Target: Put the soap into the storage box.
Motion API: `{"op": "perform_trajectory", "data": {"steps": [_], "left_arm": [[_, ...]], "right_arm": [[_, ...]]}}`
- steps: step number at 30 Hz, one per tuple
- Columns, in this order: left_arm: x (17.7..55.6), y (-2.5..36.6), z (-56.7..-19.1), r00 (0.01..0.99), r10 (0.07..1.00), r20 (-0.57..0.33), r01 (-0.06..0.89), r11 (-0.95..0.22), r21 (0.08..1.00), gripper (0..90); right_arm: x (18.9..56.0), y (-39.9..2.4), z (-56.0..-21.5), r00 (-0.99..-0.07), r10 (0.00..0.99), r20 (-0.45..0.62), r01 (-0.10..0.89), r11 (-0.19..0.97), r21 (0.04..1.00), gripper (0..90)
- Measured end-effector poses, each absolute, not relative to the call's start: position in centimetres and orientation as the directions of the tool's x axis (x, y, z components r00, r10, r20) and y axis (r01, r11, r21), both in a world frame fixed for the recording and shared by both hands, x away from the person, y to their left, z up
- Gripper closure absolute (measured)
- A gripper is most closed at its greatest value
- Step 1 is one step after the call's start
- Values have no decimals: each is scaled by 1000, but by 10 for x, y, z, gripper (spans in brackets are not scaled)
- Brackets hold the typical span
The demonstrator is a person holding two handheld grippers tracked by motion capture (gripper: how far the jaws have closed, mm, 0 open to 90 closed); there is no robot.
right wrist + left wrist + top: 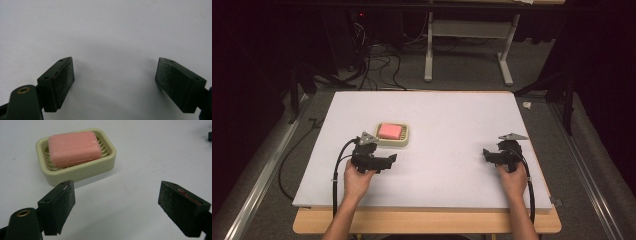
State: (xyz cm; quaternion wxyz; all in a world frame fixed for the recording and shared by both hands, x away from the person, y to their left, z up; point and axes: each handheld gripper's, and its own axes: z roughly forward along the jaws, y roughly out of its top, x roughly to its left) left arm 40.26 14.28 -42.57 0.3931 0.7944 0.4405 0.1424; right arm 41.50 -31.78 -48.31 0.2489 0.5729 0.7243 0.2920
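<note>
**Soap in its dish, both grippers spread wide**

The pink soap bar (pixel 74 148) lies flat in the cream soap dish (pixel 76 171) on the white table (pixel 452 115). The left gripper (pixel 116 205) sits just short of the dish, jaws released and holding nothing. The right gripper (pixel 115 82) rests well apart from the dish, also spread; it seems to hover low, though its height is hard to judge.

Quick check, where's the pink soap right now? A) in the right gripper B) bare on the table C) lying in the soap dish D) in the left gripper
C: the soap lies in the dish, while the left gripper and right gripper are both open and hold nothing.
</note>
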Motion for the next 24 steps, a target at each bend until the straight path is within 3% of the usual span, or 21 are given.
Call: {"op": "perform_trajectory", "data": {"steps": [24], "left_arm": [[414, 157, -450, 499, 858, -125, 645, -271, 714, 151]], "right_arm": [[415, -318, -483, -219, 975, -26, 685, 173, 708, 162]]}}
